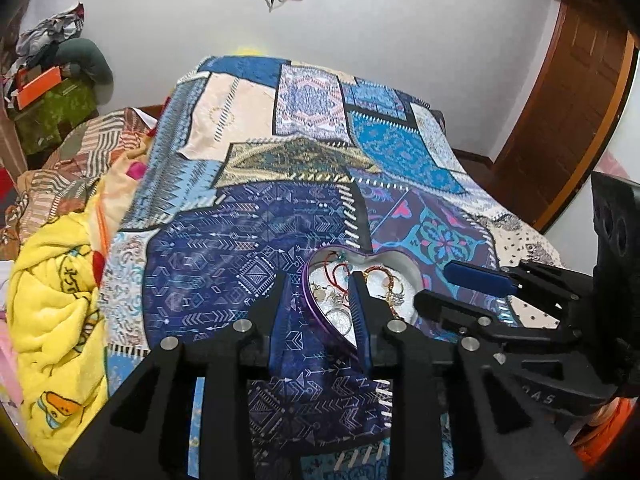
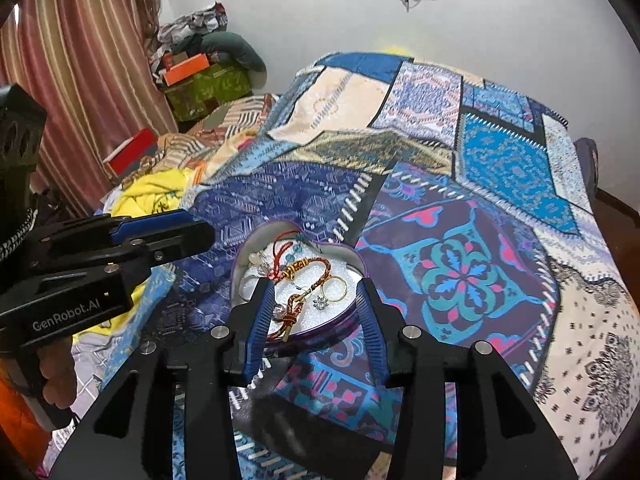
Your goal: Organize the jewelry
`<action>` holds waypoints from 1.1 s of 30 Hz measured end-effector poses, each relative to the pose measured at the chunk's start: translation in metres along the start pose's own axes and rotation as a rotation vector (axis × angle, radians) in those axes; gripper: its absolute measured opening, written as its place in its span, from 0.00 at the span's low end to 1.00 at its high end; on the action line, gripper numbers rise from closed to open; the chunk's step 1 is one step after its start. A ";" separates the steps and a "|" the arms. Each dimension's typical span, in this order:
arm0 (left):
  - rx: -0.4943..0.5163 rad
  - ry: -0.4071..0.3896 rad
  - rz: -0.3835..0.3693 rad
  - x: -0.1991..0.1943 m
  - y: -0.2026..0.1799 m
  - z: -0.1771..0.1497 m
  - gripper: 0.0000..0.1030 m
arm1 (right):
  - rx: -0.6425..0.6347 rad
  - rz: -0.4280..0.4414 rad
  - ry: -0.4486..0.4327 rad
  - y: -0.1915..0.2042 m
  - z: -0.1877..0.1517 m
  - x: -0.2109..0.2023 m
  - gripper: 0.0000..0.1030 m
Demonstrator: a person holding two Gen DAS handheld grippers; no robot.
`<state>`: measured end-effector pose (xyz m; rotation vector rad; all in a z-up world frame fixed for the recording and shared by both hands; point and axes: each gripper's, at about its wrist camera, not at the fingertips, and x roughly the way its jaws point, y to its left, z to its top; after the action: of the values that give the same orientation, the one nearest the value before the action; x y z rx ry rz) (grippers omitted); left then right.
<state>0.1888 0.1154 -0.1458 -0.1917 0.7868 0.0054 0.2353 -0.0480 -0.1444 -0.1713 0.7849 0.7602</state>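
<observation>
A purple heart-shaped tin (image 1: 310, 304) (image 2: 344, 322) with a white foam lining lies on the patchwork bedspread. It holds red cord bracelets (image 2: 298, 270), a gold ring (image 2: 335, 288), a clear-stone ring (image 2: 320, 303) and other small pieces, tangled together. My left gripper (image 1: 320, 286) is open; its fingers straddle the tin's left rim. My right gripper (image 2: 314, 292) is open above the tin's near half, with the jewelry between its fingers. Each gripper also shows in the other's view: the right one (image 1: 448, 284) and the left one (image 2: 192, 226).
The blue patchwork bedspread (image 1: 288, 152) (image 2: 500, 200) covers the bed. A yellow blanket (image 1: 56, 312) and striped cloth (image 1: 80, 160) are heaped at the left. A cluttered pile with an orange box (image 2: 188, 68) stands by the curtain. A wooden door (image 1: 568, 92) is at the right.
</observation>
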 end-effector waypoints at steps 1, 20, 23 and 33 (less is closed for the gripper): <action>0.002 -0.009 0.001 -0.006 -0.001 0.001 0.28 | 0.001 -0.002 -0.009 0.000 0.001 -0.005 0.38; 0.099 -0.472 -0.015 -0.225 -0.068 -0.001 0.34 | -0.053 -0.094 -0.550 0.063 0.004 -0.231 0.38; 0.120 -0.562 0.003 -0.258 -0.080 -0.013 0.39 | -0.058 -0.106 -0.633 0.077 -0.006 -0.258 0.42; 0.100 -0.706 0.091 -0.304 -0.091 -0.046 0.71 | 0.008 -0.178 -0.737 0.090 -0.026 -0.275 0.85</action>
<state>-0.0514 0.0388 0.0522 -0.0492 0.0901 0.1135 0.0330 -0.1458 0.0400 0.0517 0.0699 0.5871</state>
